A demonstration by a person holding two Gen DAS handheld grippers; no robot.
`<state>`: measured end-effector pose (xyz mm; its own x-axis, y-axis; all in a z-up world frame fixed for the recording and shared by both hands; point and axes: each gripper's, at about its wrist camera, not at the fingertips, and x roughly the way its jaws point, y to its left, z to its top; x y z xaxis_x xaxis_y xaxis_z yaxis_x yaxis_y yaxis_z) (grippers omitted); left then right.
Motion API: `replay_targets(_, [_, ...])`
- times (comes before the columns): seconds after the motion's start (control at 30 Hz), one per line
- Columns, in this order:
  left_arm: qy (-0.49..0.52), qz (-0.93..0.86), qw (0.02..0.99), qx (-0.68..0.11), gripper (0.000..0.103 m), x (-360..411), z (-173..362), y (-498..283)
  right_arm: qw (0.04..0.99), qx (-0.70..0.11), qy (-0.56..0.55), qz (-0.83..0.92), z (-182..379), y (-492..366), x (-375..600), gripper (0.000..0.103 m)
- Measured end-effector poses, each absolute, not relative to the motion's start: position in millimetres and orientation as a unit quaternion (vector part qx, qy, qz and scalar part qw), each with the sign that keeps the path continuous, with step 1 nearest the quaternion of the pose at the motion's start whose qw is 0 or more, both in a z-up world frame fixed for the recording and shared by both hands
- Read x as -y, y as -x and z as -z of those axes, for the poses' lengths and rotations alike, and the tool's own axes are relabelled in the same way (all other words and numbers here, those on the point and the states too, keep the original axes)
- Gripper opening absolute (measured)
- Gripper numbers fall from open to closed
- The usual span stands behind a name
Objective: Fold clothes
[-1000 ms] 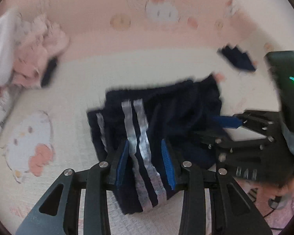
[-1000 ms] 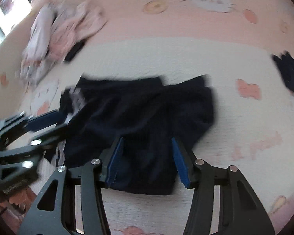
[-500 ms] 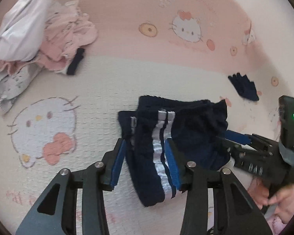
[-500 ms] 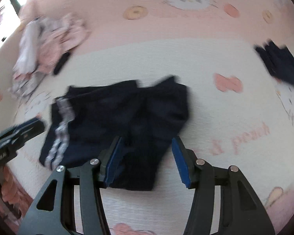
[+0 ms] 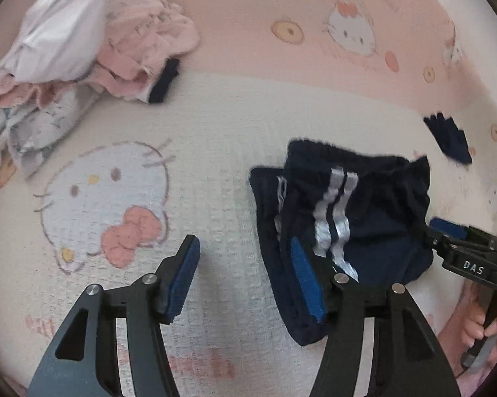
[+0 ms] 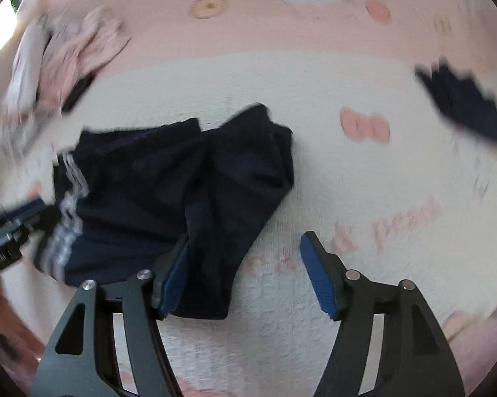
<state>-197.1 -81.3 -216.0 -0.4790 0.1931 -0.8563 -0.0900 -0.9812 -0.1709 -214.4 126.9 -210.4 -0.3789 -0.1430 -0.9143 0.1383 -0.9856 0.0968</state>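
Note:
Dark navy shorts with two silver side stripes [image 5: 344,228] lie folded on the cream and pink cartoon-cat blanket [image 5: 215,125]. They also show in the right wrist view [image 6: 169,198]. My left gripper [image 5: 245,281] is open and empty, just left of the shorts, its right finger over their left edge. My right gripper [image 6: 241,274] is open and empty, at the shorts' near right edge. The right gripper also shows in the left wrist view [image 5: 446,231], at the shorts' right side.
A heap of pink, white and pale printed clothes [image 5: 69,53] lies at the far left of the blanket. A small dark navy garment [image 5: 448,137] lies at the far right, also in the right wrist view [image 6: 463,102]. A hand [image 5: 483,327] holds the right gripper's handle.
Both grippers have opened, let go of the shorts and pulled apart: the left one moved left, the right one moved right. The shorts now lie flat on the blanket.

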Motion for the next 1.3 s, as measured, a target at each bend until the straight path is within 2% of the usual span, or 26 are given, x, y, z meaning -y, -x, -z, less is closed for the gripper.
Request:
replay_targets(0.13, [0.498,-0.857,0.113,0.069,0.059,74.6,213.2,197.3,0.11,0.008,-0.548,0.83,207.2,211.7,-115.7,0.067])
replay_targets(0.2, [0.503,-0.855,0.114,0.047,0.059,66.8,216.7,198.3,0.132,0.01,-0.549,0.825,207.1,211.8,-104.8,0.067])
replay_targets(0.3, [0.515,-0.851,0.102,0.01,0.059,59.5,225.9,199.2,0.127,-0.049,-0.544,0.828,201.4,209.7,-98.1,0.067])
replay_targets(0.37, [0.518,-0.85,0.098,0.017,0.059,62.8,226.4,200.3,0.114,-0.078,-0.538,0.831,198.7,211.0,-93.0,0.07])
replay_targets(0.57, [0.522,-0.84,0.116,0.087,0.06,74.0,225.1,204.4,0.098,0.008,-0.57,0.816,195.3,223.3,-115.5,0.075])
replay_targets(0.6, [0.521,-0.84,0.123,0.09,0.06,71.1,225.5,204.6,0.106,0.019,-0.572,0.813,195.4,223.6,-114.5,0.078])
replay_targets(0.7, [0.519,-0.841,0.137,0.07,0.06,53.4,227.3,204.1,0.137,0.031,-0.572,0.808,194.3,222.0,-102.9,0.078])
replay_targets(0.73, [0.517,-0.842,0.139,0.059,0.06,47.1,228.0,203.6,0.151,0.032,-0.573,0.805,199.8,222.2,-101.0,0.074])
replay_targets(0.9, [0.504,-0.852,0.139,0.025,0.06,19.2,218.8,197.7,0.163,-0.007,-0.559,0.813,218.3,230.2,-81.4,0.069])
replay_targets(0.97, [0.499,-0.855,0.145,0.016,0.059,13.6,215.8,195.2,0.162,-0.012,-0.554,0.817,221.3,229.7,-89.7,0.058])
replay_targets(1.0, [0.496,-0.855,0.15,0.017,0.057,11.8,214.7,192.3,0.168,-0.007,-0.553,0.816,222.0,231.9,-91.6,0.047])
replay_targets(1.03, [0.495,-0.855,0.155,0.019,0.047,10.3,213.9,191.4,0.173,-0.003,-0.552,0.815,222.7,234.2,-93.5,0.039])
replay_targets(1.07, [0.494,-0.854,0.162,0.022,0.035,9.2,213.7,193.3,0.181,0.007,-0.554,0.812,220.0,234.2,-99.4,0.037])
replay_targets(1.1, [0.494,-0.853,0.168,0.026,0.032,8.2,213.5,195.2,0.188,0.018,-0.557,0.809,216.2,231.5,-107.1,0.035])
replay_targets(1.3, [0.503,-0.848,0.165,0.034,0.032,3.6,221.3,203.4,0.181,0.047,-0.563,0.805,217.9,239.2,-111.7,0.034])
